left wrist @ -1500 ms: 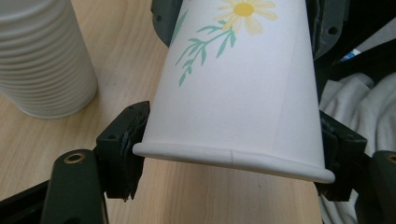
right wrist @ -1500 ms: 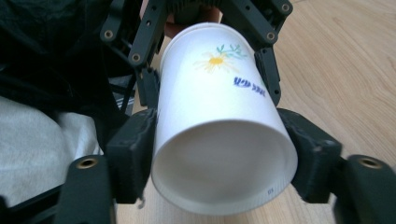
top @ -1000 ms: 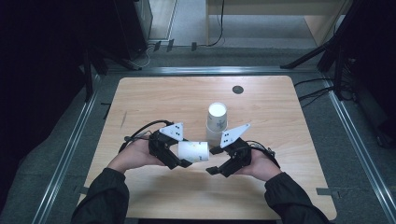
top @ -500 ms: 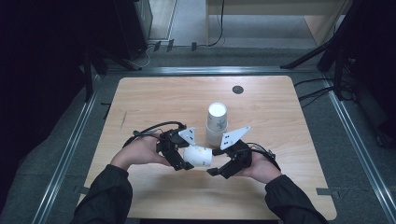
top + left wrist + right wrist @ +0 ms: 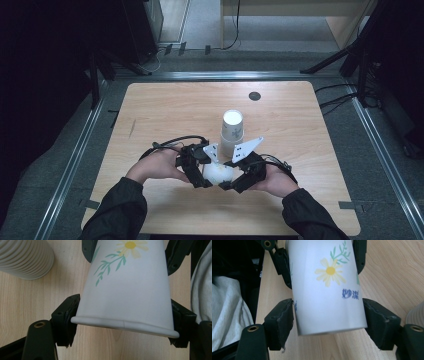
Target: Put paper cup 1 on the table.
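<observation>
1. High view is showing two forearms in dark sleeves coming in from the near edge of the worktop [image 5: 165, 107], hands turned inward so that the left gripper [image 5: 201, 171] and the right gripper [image 5: 235, 176] are facing each other just above the wood.
2. One paper cup [image 5: 218, 173] is lying on its side between the two grippers, near the front middle of the worktop, and both are reaching onto it from opposite ends.
3. Left gripper view is looking along the cup [image 5: 127, 287] from its rolled rim end; the left gripper's fingers [image 5: 65, 315] are pressing on both sides of the cup just above the rim, so they are clamped on it.
4. Right gripper view is looking along the cup [image 5: 327, 287] from its flat bottom end; the right gripper's fingers [image 5: 280, 320] have just been closing in around it. The far finger is sitting against the cup wall, while a thin dark line is showing between the near finger and the cup, so I cannot tell whether the grip is firm.
5. The cup is showing one yellow daisy with green leaves and a small blue mark printed on its white side.
6. One stack of cups [image 5: 232, 129] is standing upside down just beyond the grippers; the ribbed edges in the left gripper view [image 5: 25, 258] are too many and too fine to count.
7. One small dark round disc [image 5: 254, 95] is lying on the far part of the worktop, well apart from the hands.
8. Counted: two hands, two grippers, one cup held, one stack, one disc.
</observation>
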Tool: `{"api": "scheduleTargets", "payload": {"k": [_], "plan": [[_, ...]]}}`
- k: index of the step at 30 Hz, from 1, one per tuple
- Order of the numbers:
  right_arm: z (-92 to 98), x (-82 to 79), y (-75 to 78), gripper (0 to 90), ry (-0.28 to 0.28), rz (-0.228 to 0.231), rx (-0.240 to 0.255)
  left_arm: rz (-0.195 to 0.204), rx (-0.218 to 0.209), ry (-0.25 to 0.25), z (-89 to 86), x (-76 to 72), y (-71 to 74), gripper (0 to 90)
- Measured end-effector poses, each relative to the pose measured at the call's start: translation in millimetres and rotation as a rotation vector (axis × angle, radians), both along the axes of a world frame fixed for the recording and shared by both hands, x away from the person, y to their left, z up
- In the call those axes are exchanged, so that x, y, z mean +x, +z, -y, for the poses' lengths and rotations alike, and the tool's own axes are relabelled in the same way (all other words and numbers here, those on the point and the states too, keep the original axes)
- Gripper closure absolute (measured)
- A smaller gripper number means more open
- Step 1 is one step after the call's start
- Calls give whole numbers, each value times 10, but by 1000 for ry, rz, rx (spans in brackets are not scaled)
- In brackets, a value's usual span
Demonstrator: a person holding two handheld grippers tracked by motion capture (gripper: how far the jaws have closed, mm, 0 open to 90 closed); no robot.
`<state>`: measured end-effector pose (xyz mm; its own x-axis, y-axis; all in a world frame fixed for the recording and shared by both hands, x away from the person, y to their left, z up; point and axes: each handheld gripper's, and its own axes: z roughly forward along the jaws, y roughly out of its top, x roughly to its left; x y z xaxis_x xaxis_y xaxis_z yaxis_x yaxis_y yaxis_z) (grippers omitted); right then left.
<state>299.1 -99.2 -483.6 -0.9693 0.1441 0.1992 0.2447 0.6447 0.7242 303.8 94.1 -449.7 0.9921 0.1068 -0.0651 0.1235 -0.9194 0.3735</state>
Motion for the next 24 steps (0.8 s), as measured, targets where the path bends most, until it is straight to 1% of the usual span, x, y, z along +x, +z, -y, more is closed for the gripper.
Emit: {"api": "scheduleTargets", "payload": {"k": [1, 4, 6, 7, 8, 9, 10, 12, 14, 15, 16, 17, 18, 20, 21, 22, 24], "plan": [[-3, 2, 0, 300, 1, 8, 1, 0, -2, -4, 6, -2, -4, 246], [-8, -4, 0, 327, 8, -4, -1, -4, 1, -7, 12, -5, -10, 245], [-11, -8, -3, 338, 27, -2, -6, -9, 1, -11, 9, -8, -21, 228], [-11, -8, -3, 338, 27, -2, -6, 0, -3, -13, 6, -11, -23, 228], [-14, -12, 9, 337, 25, 14, -7, 1, -10, -11, 1, -10, -20, 204], [-12, -12, 16, 338, 23, 11, -4, -2, -16, -9, -4, -7, -17, 183], [-12, -12, 16, 338, 23, 11, -4, 3, -33, 1, -12, -5, -8, 183], [18, -4, 41, 338, 15, 17, 7, 9, -63, 11, -44, 8, 23, 131], [30, 2, 46, 338, 11, 23, 14, 10, -69, 13, -59, 10, 34, 130], [44, 9, 51, 338, 10, 23, 17, 8, -81, 16, -79, 14, 40, 130], [56, 6, 61, 337, 6, 13, 15, 6, -94, 22, -101, 20, 44, 130], [68, 16, 65, 338, 4, 26, 21, 3, -109, 27, -126, 27, 46, 129], [79, 14, 73, 338, 1, 16, 20, -4, -122, 35, -154, 33, 49, 129], [96, 16, 87, 338, -4, 17, 27, -13, -143, 48, -203, 51, 51, 130], [108, 23, 97, 337, -3, 17, 33, -22, -168, 64, -255, 60, 50, 130], [108, 23, 97, 337, -3, 17, 33, -22, -168, 64, -255, 60, 50, 130], [116, 35, 104, 337, -3, 22, 39, -28, -193, 78, -307, 62, 49, 130]]}}
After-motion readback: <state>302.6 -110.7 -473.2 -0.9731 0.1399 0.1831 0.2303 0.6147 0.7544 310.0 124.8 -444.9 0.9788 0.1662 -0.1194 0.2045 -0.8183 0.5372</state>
